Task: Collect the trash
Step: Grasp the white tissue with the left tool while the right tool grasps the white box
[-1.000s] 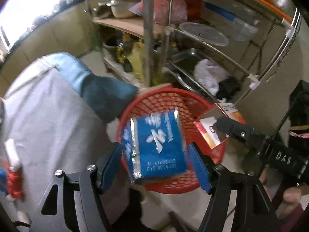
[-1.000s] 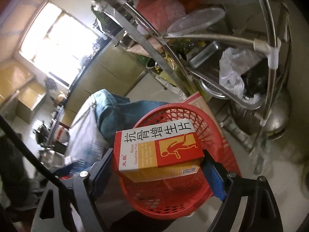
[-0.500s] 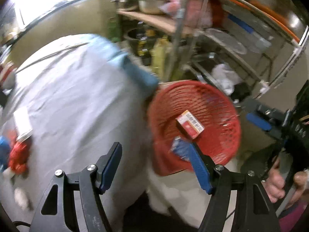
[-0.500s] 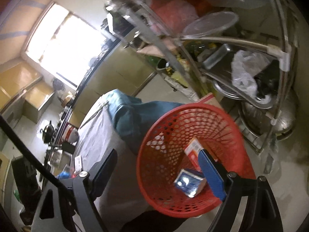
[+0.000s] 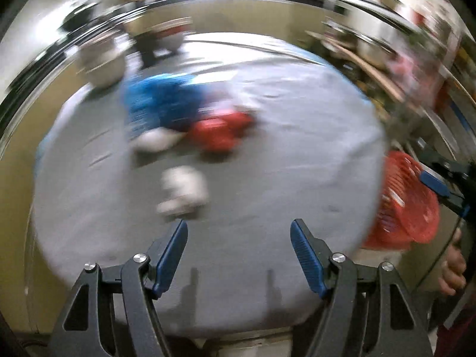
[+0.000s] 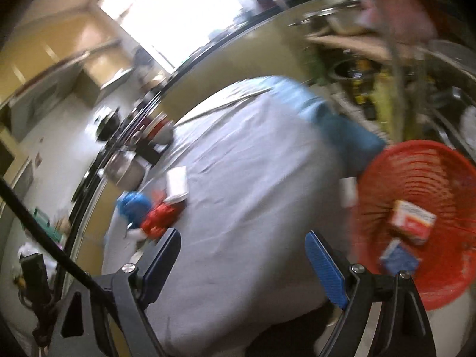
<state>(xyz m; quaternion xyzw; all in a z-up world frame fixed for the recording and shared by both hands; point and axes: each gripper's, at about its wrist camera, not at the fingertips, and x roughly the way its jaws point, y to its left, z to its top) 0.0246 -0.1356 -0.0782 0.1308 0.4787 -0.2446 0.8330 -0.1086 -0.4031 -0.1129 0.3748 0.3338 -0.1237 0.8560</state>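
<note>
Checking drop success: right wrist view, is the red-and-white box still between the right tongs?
No. The right tongs stand open and empty over the grey cloth, and the box lies inside the red basket.

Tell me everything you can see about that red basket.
The red basket is round, plastic-looking, with a lattice wall of small holes. It sits beside the grey-covered table, below the tabletop. Inside lie a red-and-white box and a blue packet. Neither gripper touches it; motion blur hides finer detail.
</note>
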